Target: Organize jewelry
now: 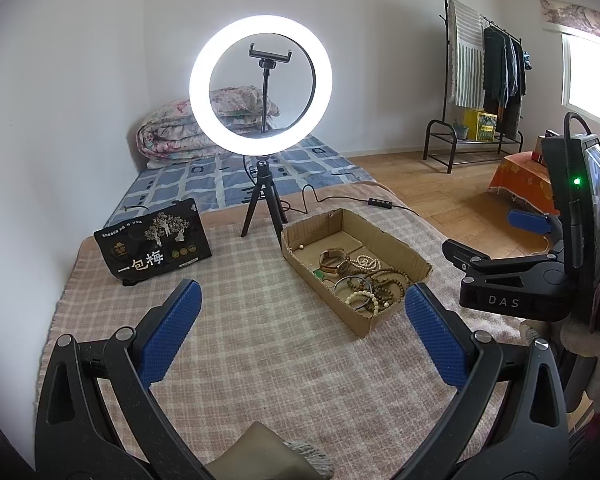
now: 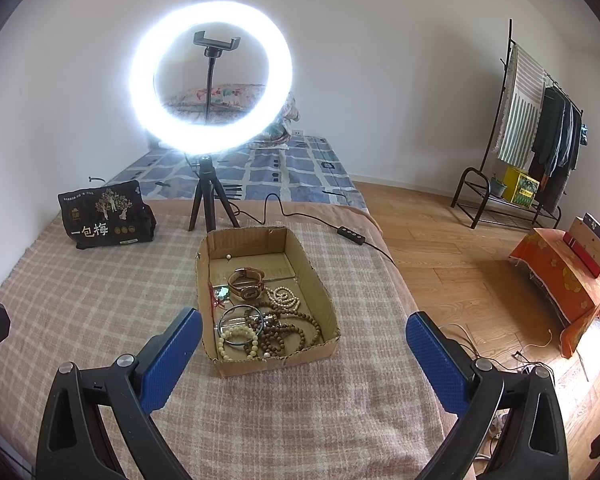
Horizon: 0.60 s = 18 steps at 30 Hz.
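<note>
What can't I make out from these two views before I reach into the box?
- Dark bead strands: tangled in both views, so the count is unclear.
- Small green piece: too small to identify; a red cord lies by it.
- Cardboard box: its near wall hides the floor edge in the right wrist view.
- Right tool: cut off by the left wrist view's edge. Left tool open.
</note>
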Available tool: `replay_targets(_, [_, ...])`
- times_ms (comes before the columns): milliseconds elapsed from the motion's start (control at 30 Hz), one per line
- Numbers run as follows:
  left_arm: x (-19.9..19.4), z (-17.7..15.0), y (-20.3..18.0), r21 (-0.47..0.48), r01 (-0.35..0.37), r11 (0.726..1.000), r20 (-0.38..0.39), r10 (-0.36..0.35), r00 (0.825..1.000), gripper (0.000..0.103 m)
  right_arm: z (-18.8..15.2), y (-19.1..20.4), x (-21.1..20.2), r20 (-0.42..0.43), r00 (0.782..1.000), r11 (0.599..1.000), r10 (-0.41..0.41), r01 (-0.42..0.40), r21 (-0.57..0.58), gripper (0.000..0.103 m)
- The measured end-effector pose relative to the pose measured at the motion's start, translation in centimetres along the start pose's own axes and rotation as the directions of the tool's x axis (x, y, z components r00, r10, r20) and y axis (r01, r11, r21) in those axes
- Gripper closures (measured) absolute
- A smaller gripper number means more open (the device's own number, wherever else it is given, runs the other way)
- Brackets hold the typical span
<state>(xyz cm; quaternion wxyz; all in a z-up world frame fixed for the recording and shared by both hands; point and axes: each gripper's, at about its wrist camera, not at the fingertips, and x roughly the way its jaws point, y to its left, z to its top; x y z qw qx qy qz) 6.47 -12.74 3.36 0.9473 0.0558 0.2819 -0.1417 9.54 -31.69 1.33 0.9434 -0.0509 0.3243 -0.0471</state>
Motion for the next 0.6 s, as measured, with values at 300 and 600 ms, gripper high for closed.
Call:
replay_targets(300, [0.0,-0.2,0.5,-0.008,0.0,1.0,-0.008,0.0,1.0,0.0,-0.2,0.0,0.1,-0.005,1.0,1.0,0.002,-0.002,-0.006,0.0])
replay_targets(600, [-0.3,-0.3,1.0,-0.008,-0.025,1.0,0.02,0.025,0.999,0.0,-0.2,0.2,0.2,-0.009,1.0,1.0,0.005,-0.005,-0.014,0.0])
